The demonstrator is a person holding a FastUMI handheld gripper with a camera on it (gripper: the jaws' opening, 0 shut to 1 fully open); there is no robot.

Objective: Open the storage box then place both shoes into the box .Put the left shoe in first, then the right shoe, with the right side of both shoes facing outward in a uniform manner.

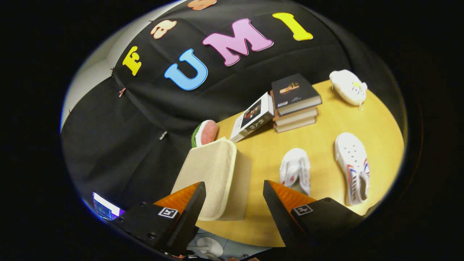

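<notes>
A cream storage box (214,177) with its lid down stands on the wooden table (326,127), just ahead of my left finger and partly between the fingers. My gripper (234,190) is open, hovering above the table with nothing held. Two white shoes lie on the table beyond my right finger: one (296,168) just past the fingertip, the other (353,166), with red and blue stripes on its side, further right. Both lie apart from the box.
A stack of books (294,103) stands at the back of the table, with another book (253,117) leaning against it. A watermelon-slice toy (205,133) sits behind the box. A white plush toy (348,87) lies at the far right.
</notes>
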